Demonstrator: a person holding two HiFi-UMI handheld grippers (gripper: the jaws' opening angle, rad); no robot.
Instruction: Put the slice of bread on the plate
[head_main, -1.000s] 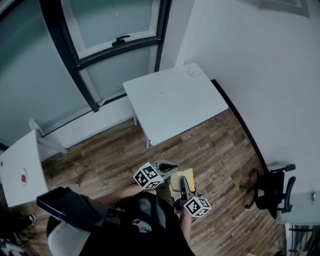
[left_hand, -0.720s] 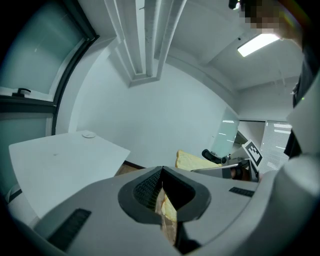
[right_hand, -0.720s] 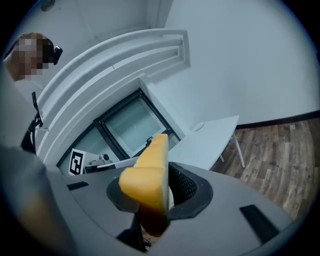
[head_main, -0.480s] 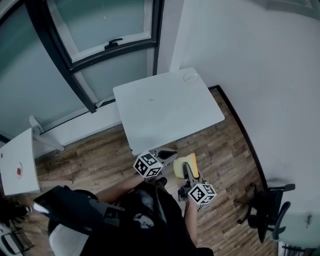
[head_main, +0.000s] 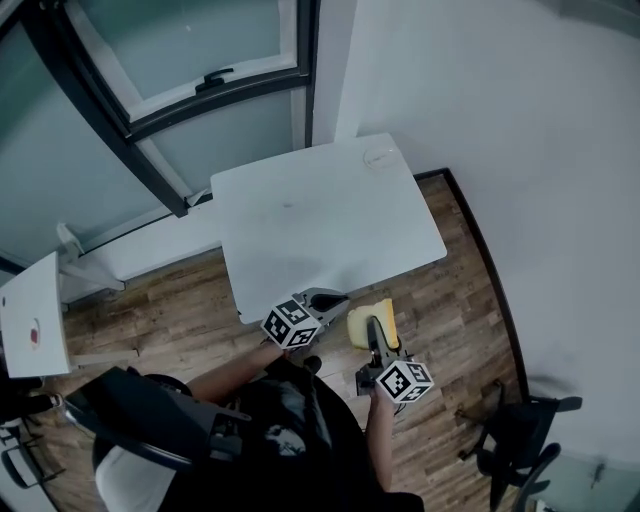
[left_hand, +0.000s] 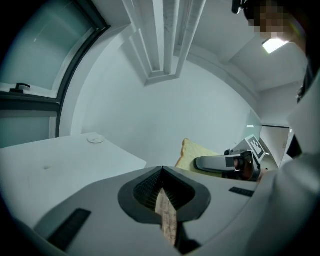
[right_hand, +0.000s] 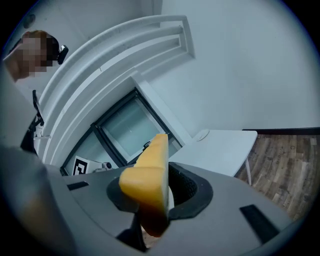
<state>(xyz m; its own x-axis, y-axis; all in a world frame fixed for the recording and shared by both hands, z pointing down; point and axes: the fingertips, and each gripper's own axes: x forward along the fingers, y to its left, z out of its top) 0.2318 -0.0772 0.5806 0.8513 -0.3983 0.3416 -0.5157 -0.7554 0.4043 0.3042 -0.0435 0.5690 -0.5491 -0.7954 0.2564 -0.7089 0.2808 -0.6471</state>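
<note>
The right tongs (right_hand: 167, 186) are clamped on a slice of bread (right_hand: 150, 167). The slice stands on edge between the jaws, its yellow crust toward the camera and its top rising past the jaw tips. The left tongs (left_hand: 161, 170) are closed: the jaw tips meet with nothing between them, and only a sliver of wooden floor (head_main: 455, 290) shows through the gap lower down.

In the head view both tongs sit at lower centre, just beside each other, the left ones on the left. Their marker cubes (head_main: 290, 323) are nearest the person, and both point toward the top of the frame. The bread hangs over the floor, just below the near edge of the white tabletop (head_main: 320, 220).

The plate (head_main: 380, 157) is small, round and white. It lies at the tabletop's far corner, toward the upper right of that surface, well apart from the bread. In the right gripper view it appears right of centre, beyond the slice.

A dark-framed window (head_main: 200, 80) fills the upper left of the head view, and a plain white wall takes up the right. A second small white table (head_main: 35, 325) stands at the left edge. A black office chair (head_main: 520, 440) sits in the lower right corner.
</note>
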